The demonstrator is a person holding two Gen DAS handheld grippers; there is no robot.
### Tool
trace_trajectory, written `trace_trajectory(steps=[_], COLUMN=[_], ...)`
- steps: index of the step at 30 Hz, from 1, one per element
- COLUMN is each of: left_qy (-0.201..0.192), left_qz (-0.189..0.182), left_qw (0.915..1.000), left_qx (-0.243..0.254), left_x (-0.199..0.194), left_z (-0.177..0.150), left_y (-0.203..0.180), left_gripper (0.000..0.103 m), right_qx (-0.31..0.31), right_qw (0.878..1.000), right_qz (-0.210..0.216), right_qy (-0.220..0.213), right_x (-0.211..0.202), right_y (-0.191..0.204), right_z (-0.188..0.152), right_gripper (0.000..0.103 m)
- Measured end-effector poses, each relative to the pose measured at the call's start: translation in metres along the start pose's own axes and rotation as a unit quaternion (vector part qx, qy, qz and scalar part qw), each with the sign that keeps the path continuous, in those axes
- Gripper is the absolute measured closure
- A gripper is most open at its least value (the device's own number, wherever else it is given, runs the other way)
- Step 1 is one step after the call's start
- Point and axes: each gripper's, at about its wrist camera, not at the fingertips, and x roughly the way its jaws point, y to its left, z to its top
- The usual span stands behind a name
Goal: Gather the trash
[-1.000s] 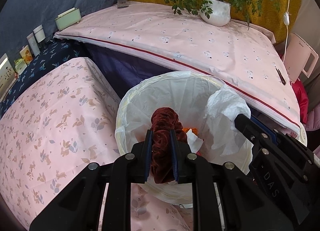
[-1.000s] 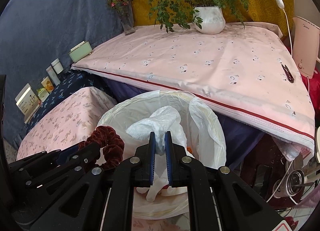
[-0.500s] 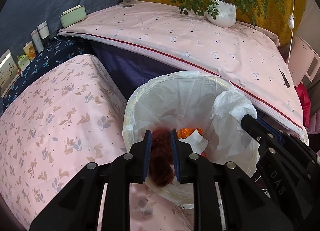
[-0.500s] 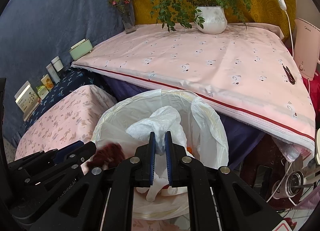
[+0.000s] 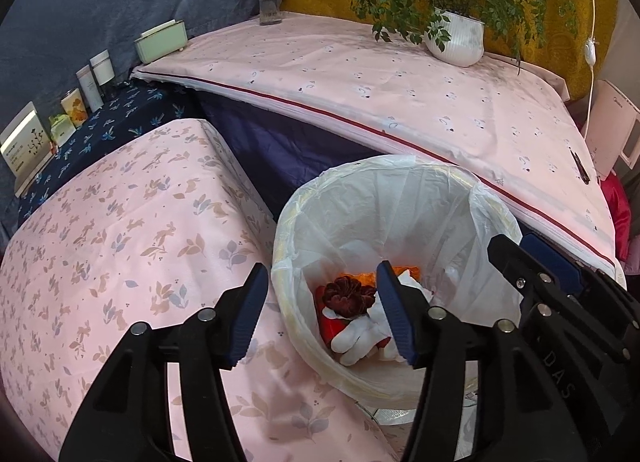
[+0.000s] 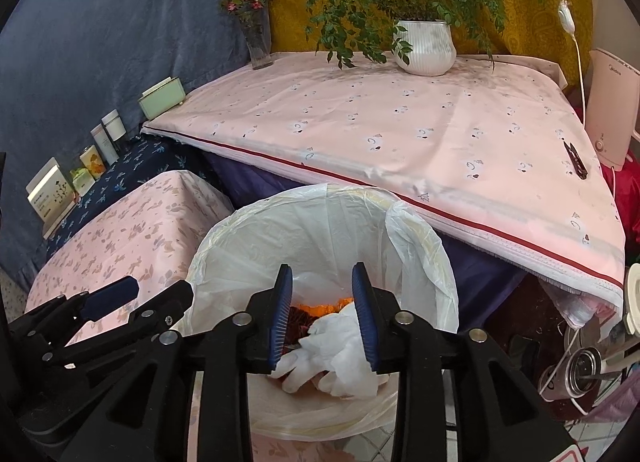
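A bin lined with a white bag (image 5: 436, 198) (image 6: 416, 238) stands between the low pink stool and the big table. A dark red scrunchie (image 5: 349, 297) (image 6: 298, 318) lies inside it, on orange scraps and beside a crumpled white glove (image 5: 362, 336) (image 6: 340, 350). My left gripper (image 5: 320, 314) is open and empty above the bin's near left rim. My right gripper (image 6: 322, 318) is open and empty above the bin, with the glove below its fingers. The right gripper's fingers (image 5: 520, 262) show at the bin's right edge in the left wrist view.
A pink stool with a rabbit print (image 5: 120, 254) sits left of the bin. The big table with a pink cloth (image 6: 400, 130) holds a potted plant (image 6: 426, 48), a flower vase (image 6: 258, 42), a green box (image 6: 162, 98) and a black clip (image 6: 576, 160). A pink appliance (image 6: 612, 110) stands at right.
Both grippers opened. The red scrunchie dropped from my left gripper into the bin, and the white glove dropped from my right gripper into the bin.
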Motion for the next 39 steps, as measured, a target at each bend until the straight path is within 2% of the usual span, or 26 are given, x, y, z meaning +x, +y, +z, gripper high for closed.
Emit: trace_trajectory(steps=[6, 9, 16, 24, 28, 39], left_qy=[0.001, -0.001, -0.003, -0.010, -0.014, 0.000], left_qz=[0.006, 0.013, 0.018, 0.031, 0.046, 0.064], left_qw=[1.0000, 0.9999, 0.9997, 0.9993, 0.9987, 0.9973], left_qx=[-0.005, -0.010, -0.013, -0.020, -0.016, -0.037], left_x=[-0.003, -0.006, -0.014, -0.024, -0.029, -0.031], left_z=[-0.002, -0.004, -0.011, -0.031, -0.044, -0.079], left_y=[0.007, 0.012, 0.020, 0.037, 0.042, 0.062], left_gripper=[0.048, 0.045, 0.040, 0.036, 0.027, 0.020], right_qx=[-0.009, -0.014, -0.010, -0.015, -0.005, -0.007], right_qw=[1.000, 1.000, 1.000, 0.999, 0.999, 0.998], right_qz=[-0.002, -0.006, -0.011, -0.031, -0.034, -0.061], right_qy=[-0.003, -0.007, -0.014, -0.005, 0.009, 0.014], right_x=[-0.004, -0.008, -0.018, -0.029, -0.033, -0.050], right_y=[0.006, 0.009, 0.011, 0.009, 0.003, -0.001], right_z=[-0.001, -0.002, -0.007, -0.031, -0.046, -0.065], right_gripper=[0.063, 0.059, 0.046, 0.036, 0.035, 0.030])
